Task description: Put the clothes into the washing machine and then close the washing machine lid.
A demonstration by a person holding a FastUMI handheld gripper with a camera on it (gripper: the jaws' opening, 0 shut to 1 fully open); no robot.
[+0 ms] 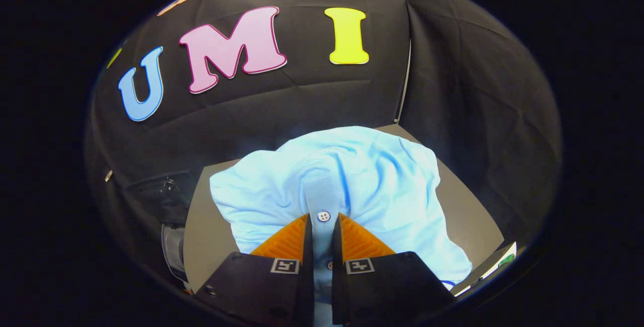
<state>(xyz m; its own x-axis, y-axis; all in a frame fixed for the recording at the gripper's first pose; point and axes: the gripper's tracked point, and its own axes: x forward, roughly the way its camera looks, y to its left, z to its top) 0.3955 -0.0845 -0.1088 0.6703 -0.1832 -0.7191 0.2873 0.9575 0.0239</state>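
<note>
A light blue shirt (352, 181) lies bunched on a grey table top (206, 226). Its button placket with a white button runs straight between my two fingers. My gripper (323, 219) is shut on that placket, both fingers pressing the fabric from either side. The shirt spreads ahead of the fingers and to their right, covering most of the table. Left of the table and lower down I see a dark machine body (161, 196) with a clear rounded part (173, 251) below it, too dim to tell more.
The black cloth wall of the booth rises close behind the table and wraps round to the right. The table's right edge (483, 211) and near right corner show bare grey surface beside the shirt.
</note>
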